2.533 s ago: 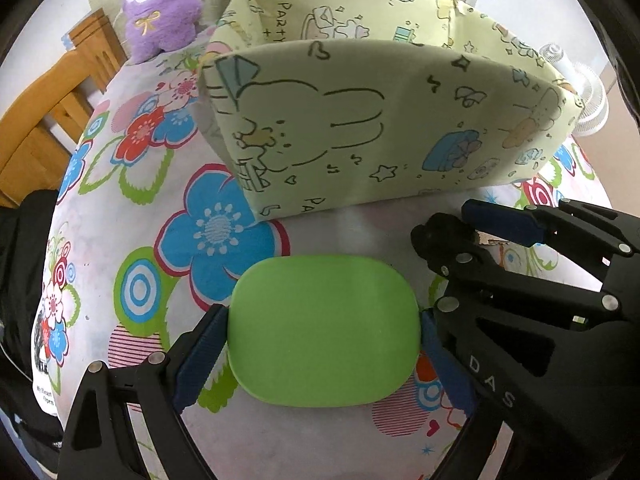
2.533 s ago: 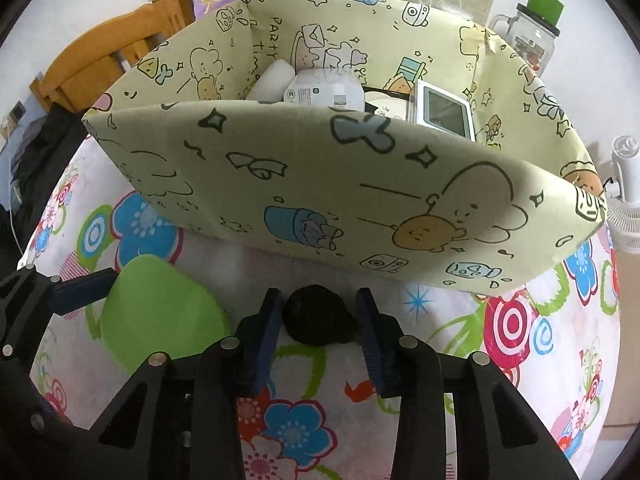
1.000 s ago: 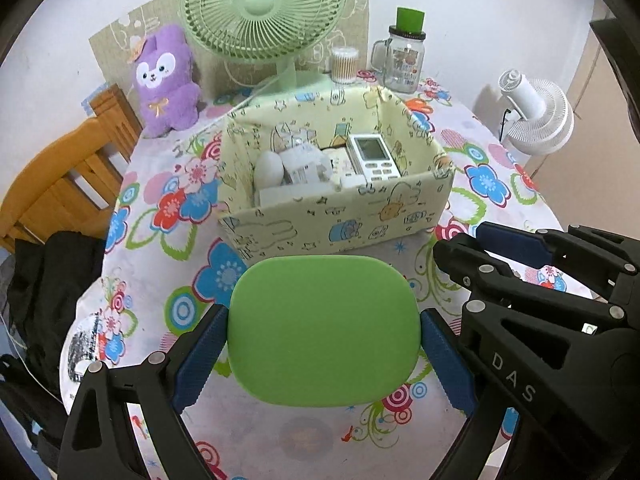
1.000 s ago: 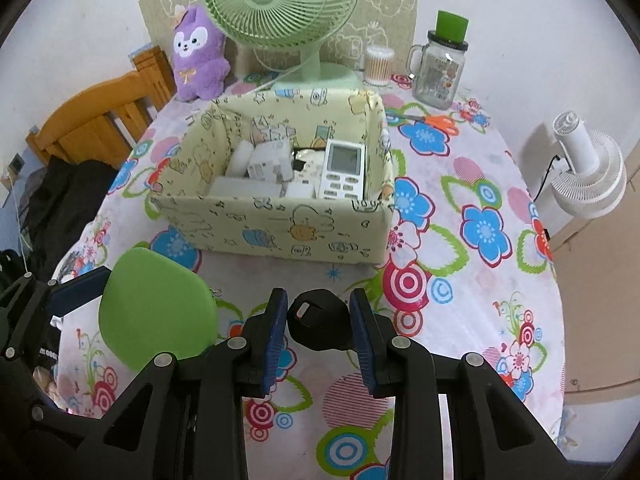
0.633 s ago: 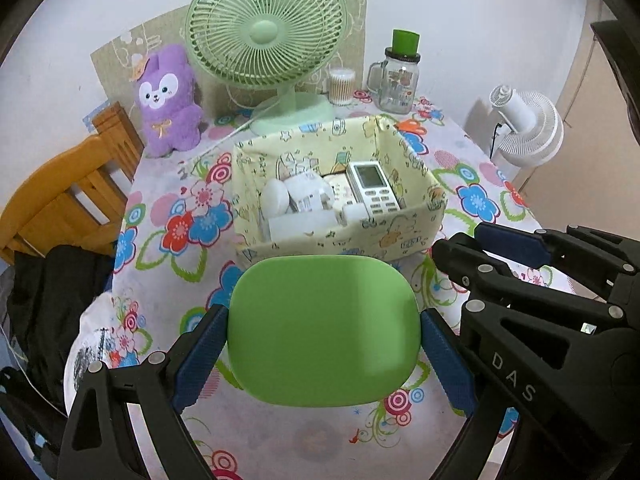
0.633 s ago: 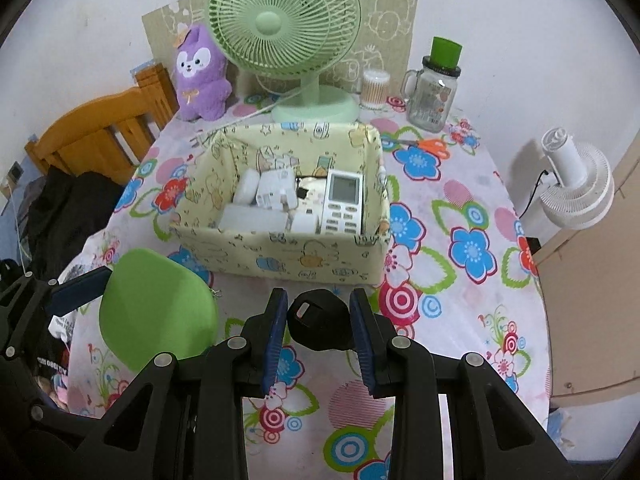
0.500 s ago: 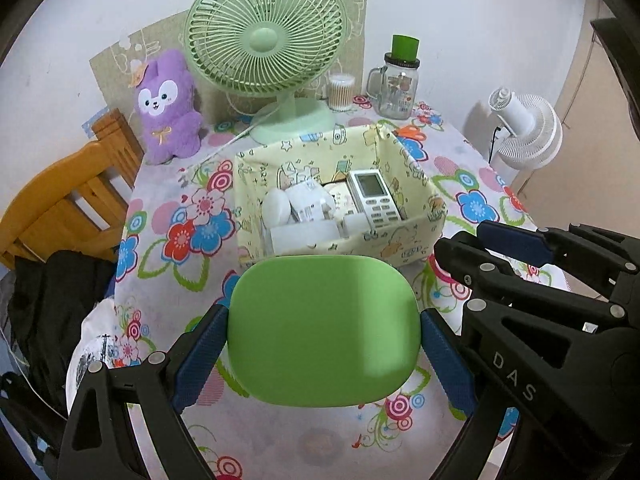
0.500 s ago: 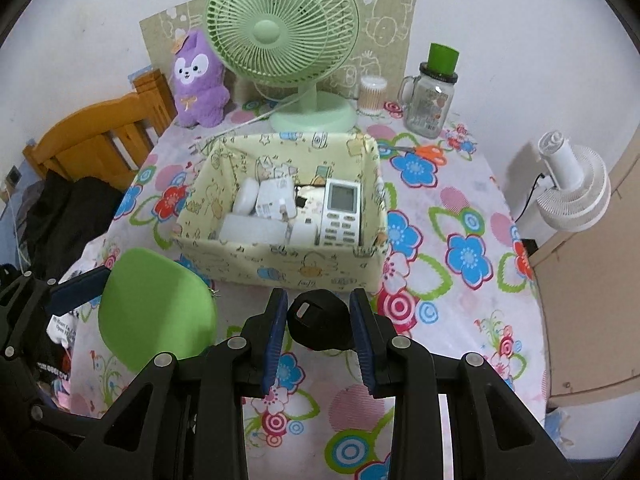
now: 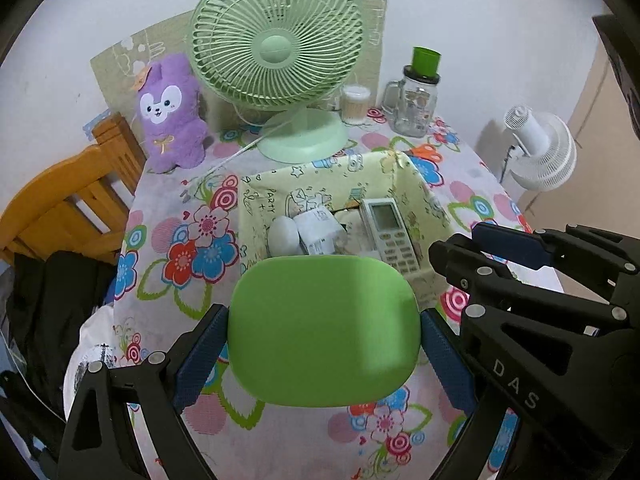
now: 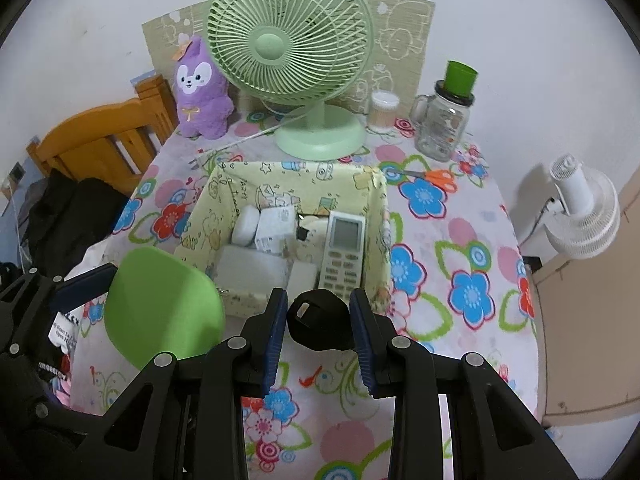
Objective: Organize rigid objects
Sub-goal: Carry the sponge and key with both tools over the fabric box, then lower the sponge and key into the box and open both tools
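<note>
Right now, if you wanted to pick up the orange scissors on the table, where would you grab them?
I'd probably grab the orange scissors from above, across the narrow part where the blades meet the handles. They lie flat on the tablecloth beside the fabric box, so there's nothing to get under, and the looped handles are wider and rounder.

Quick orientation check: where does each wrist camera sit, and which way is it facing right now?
Left wrist: on the left claw, angled down at the fabric box; its pads clamp a green lid, right claw alongside.
Right wrist: on the right claw, same downward tilt; it grips a black plug.
Shared: box, lid, green fan.
</note>
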### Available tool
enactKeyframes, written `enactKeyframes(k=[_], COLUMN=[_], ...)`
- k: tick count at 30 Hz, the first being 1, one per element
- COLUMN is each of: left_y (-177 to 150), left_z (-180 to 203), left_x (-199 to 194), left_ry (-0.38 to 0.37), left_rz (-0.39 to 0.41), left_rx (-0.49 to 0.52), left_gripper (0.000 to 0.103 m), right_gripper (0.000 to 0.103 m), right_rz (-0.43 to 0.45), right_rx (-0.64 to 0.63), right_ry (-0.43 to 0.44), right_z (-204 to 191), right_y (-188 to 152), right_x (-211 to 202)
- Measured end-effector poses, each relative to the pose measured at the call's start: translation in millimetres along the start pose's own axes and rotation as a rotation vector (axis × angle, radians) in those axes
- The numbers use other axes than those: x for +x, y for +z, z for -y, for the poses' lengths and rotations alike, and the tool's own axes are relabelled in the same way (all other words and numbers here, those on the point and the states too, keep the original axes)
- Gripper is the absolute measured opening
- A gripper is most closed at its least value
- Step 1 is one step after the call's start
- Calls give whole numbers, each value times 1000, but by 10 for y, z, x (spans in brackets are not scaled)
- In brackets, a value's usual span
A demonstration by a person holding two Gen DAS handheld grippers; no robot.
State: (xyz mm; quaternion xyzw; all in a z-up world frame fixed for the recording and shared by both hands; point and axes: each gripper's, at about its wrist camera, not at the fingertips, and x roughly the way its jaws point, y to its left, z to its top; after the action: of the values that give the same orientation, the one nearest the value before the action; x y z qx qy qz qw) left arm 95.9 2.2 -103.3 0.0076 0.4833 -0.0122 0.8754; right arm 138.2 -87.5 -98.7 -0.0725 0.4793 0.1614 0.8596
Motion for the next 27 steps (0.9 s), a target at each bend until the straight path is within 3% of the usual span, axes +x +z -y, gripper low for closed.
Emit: enactKeyframes(k=[12,27], left_y=[277,332], left_z=[-49,-113], left_x=[384,745], left_ry=[41,71], left_rz=[-35,-107], left_rx=[-40,-58], left_gripper=[95,95], right_gripper=[35,35], right_rz=[-40,-113], right_rx=[-47,-68], right_ry=[91,174], right_z=[83,33], right_y=[352,467], right_x=[471,992])
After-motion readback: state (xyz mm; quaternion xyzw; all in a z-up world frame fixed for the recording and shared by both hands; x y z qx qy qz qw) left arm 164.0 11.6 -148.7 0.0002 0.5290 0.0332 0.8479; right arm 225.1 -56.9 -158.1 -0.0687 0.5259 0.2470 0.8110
